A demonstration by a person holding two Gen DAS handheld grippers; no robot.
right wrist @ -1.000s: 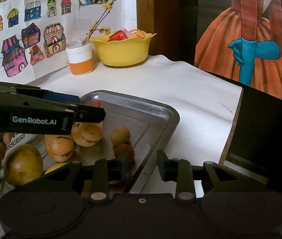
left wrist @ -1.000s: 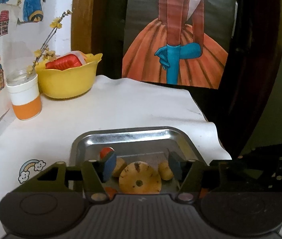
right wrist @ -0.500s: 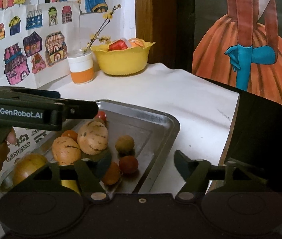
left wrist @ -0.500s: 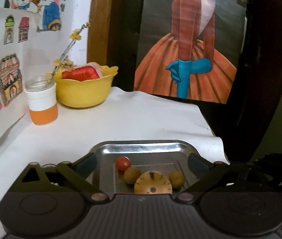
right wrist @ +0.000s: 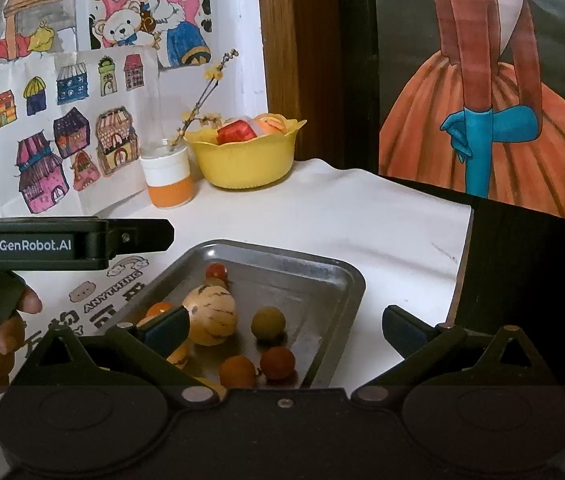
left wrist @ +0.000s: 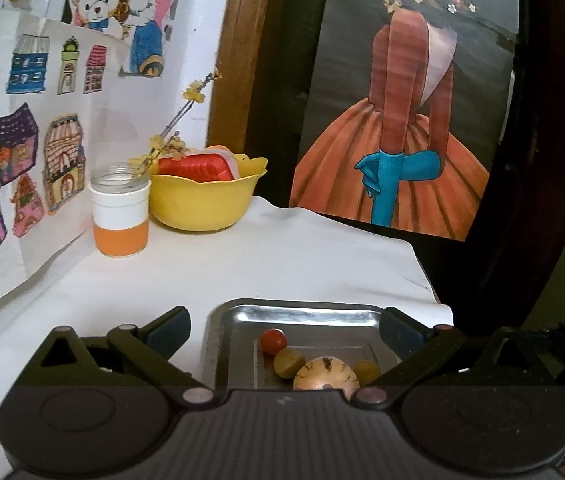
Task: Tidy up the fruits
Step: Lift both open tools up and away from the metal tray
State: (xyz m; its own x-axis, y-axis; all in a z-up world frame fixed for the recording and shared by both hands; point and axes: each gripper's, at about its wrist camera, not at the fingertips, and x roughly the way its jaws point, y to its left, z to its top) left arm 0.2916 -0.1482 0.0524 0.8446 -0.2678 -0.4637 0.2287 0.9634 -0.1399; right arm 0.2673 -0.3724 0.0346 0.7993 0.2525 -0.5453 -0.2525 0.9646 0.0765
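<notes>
A steel tray on the white tablecloth holds several fruits: a speckled yellow melon, an olive ball, a red ball, an orange one and a cherry tomato. My right gripper hangs open above the tray's near right corner, holding nothing. In the left wrist view the tray shows the tomato and the melon low between the fingers. My left gripper is wide open and empty. It also shows side-on, as the left gripper, left of the tray.
At the back by the wall stand a yellow bowl with packaged items and an orange-and-white jar holding a flowering twig. A person's hand grips the left tool. The table's edge drops off on the right beside dark furniture.
Both grippers have opened wide and lifted back from the tray. The fruits now sit lower and smaller in both views. The cherry tomato lies free in the tray.
</notes>
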